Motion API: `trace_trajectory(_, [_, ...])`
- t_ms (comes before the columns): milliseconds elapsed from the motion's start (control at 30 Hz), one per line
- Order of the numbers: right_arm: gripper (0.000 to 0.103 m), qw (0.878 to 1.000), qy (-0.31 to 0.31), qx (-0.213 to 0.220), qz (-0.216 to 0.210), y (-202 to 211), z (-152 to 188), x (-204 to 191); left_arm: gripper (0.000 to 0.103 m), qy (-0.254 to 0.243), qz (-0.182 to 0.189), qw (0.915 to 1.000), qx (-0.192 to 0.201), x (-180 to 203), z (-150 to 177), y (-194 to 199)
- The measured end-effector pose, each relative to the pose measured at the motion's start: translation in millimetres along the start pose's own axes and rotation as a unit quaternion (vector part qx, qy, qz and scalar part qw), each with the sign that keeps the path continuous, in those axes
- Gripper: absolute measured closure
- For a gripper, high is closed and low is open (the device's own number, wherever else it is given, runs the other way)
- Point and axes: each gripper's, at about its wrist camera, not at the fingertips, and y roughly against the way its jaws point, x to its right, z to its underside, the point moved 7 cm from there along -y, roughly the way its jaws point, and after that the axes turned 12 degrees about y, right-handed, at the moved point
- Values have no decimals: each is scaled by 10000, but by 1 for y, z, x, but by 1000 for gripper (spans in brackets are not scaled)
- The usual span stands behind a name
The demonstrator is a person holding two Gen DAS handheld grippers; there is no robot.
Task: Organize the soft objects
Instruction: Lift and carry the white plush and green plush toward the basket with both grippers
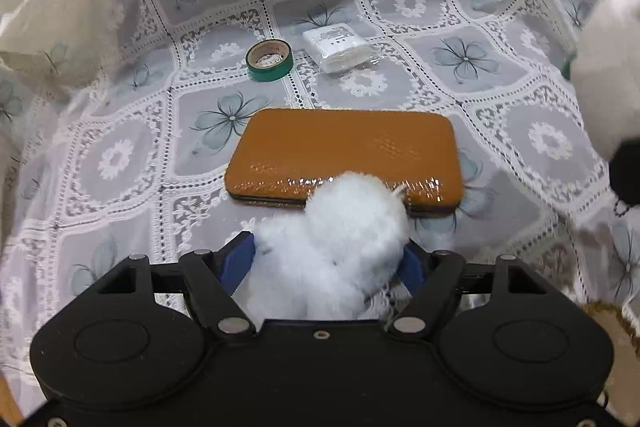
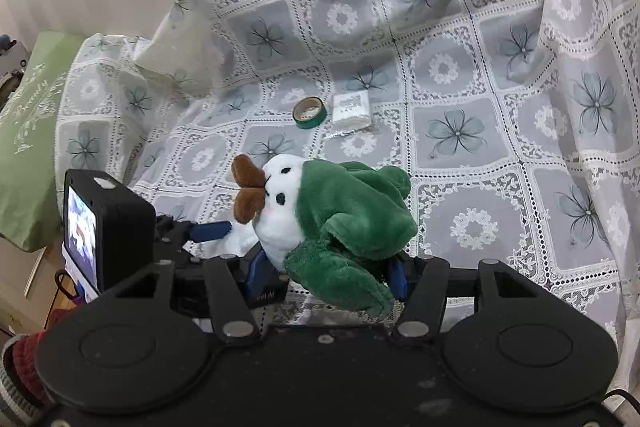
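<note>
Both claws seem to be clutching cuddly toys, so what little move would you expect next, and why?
Probably carry both toys on toward one spot. The left gripper is shut on the white fluffy toy above the orange case, and the right gripper grips the green plush; neither is set down.

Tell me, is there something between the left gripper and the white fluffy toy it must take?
No, nothing is between them. The white fluffy toy already sits between the blue fingers of the left gripper, which touch its sides. The orange case lies beyond the toy, on the lace cloth.
</note>
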Motion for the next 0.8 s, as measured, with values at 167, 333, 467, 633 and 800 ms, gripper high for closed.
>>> trace_trajectory(167, [46,9999,-59,-104,13,-14,-2,5,39,537,295,9981,-101,-9,-4,-8])
trace_trajectory(333, [46,9997,10,-222,40,-27,-3,7,44,1118,480,9925,-69,-20,-9,-2])
trace_trajectory(467, [46,9996,-1,-295,14,-37,-6,7,45,1601,528,9857,-58,-33,-17,8])
trace_trajectory(633, [46,9996,-37,-275,-13,-37,-7,7,45,2056,598,9768,-52,-45,-25,30])
trace_trajectory(800, [46,9999,-29,-162,-27,-21,-8,3,44,2140,647,9747,75,-45,-27,65])
